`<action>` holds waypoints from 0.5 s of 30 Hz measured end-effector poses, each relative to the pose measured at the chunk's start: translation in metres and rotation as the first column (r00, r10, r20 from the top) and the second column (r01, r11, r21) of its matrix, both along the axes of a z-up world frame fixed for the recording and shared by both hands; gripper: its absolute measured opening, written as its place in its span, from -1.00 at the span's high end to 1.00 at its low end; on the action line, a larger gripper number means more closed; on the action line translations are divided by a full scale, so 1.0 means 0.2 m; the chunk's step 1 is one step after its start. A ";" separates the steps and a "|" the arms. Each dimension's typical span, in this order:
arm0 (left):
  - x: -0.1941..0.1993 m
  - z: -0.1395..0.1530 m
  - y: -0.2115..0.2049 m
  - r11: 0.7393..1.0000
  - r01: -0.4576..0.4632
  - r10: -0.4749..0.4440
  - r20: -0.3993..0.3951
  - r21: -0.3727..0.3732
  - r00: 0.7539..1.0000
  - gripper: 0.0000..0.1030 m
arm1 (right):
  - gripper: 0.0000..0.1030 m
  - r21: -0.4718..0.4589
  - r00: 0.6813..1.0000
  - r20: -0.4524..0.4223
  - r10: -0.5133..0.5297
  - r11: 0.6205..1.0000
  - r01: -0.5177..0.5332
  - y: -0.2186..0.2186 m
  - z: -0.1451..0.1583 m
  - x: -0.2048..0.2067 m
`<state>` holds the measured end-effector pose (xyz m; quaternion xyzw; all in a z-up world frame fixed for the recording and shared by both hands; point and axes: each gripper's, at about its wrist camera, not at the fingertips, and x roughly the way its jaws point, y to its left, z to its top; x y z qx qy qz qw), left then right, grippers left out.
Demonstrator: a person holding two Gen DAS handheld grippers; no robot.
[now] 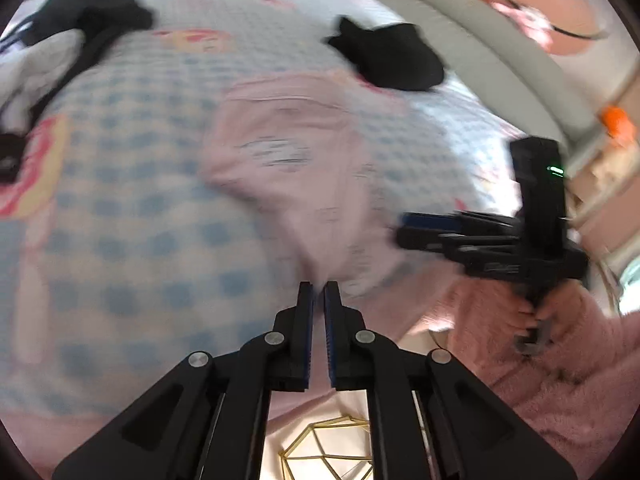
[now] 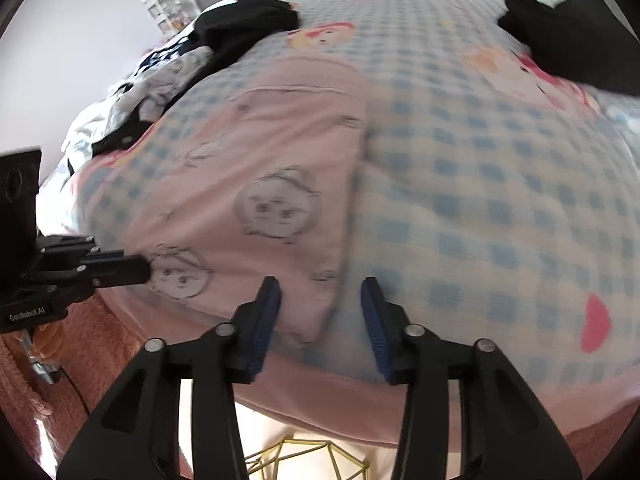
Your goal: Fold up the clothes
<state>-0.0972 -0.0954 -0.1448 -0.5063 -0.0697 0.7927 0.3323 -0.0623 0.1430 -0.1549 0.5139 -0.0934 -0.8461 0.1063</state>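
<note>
A folded pink garment [image 1: 300, 152] [image 2: 272, 168] with cartoon faces lies on the blue-check bed cover [image 1: 120, 200] [image 2: 480, 200], near the front edge. My left gripper [image 1: 319, 292] sits at the garment's near left corner with a narrow gap between its fingers and no cloth pinched; the right wrist view shows it [image 2: 144, 270] from the side, tips at the cloth's edge. My right gripper [image 2: 320, 296] is open above the near right corner, which lies below the gap, untouched by the pads. The left wrist view shows it [image 1: 404, 228] beside the garment's right edge.
A black garment [image 1: 392, 56] [image 2: 572, 40] lies further back on the bed. A pile of black and white clothes [image 1: 60, 40] [image 2: 240, 20] sits at the far left. A person's fuzzy pink sleeve [image 1: 560, 340] holds the right gripper. A gold wire frame [image 1: 324, 452] [image 2: 304, 460] stands below the bed edge.
</note>
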 end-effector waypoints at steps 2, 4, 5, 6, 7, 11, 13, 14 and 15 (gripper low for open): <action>-0.03 0.03 -0.03 0.999 -0.049 0.049 -0.014 0.020 0.999 0.15 | 0.17 -0.032 0.999 -0.023 -0.025 0.999 0.025 0.06 0.05 -0.01; -0.09 0.06 -0.05 0.995 -0.088 0.089 -0.014 0.054 0.996 0.14 | 0.17 -0.038 0.996 -0.075 -0.048 0.998 0.046 0.10 0.11 -0.05; -0.14 0.06 -0.04 0.992 -0.107 0.107 -0.001 0.071 0.994 0.14 | 0.13 -0.034 0.995 -0.091 -0.051 0.998 0.048 0.11 0.14 -0.09; -0.19 0.06 -0.04 0.989 -0.126 0.126 0.012 0.078 0.992 0.11 | 0.12 -0.031 0.993 -0.105 -0.051 0.998 0.048 0.11 0.16 -0.13; -0.23 0.05 -0.02 0.987 -0.145 0.143 0.026 0.070 0.989 0.10 | 0.12 -0.034 0.992 -0.117 -0.048 0.998 0.045 0.12 0.18 -0.18; -0.45 -0.05 0.05 0.980 -0.198 0.197 0.082 0.006 0.977 0.16 | 0.11 -0.039 0.993 -0.093 -0.074 0.997 0.071 0.12 0.15 -0.45; -0.52 -0.07 0.11 0.981 -0.189 0.191 0.062 -0.038 0.980 0.61 | 0.11 -0.047 0.994 -0.085 -0.068 0.997 0.064 0.12 0.12 -0.52; -0.54 -0.06 0.15 0.981 -0.178 0.181 0.032 -0.071 0.983 0.62 | 0.11 -0.025 0.994 -0.082 -0.068 0.997 0.066 0.11 0.10 -0.54; -0.55 -0.05 0.19 0.981 -0.164 0.165 0.004 -0.102 0.986 0.62 | 0.11 0.002 0.994 -0.079 -0.070 0.997 0.071 0.10 0.09 -0.56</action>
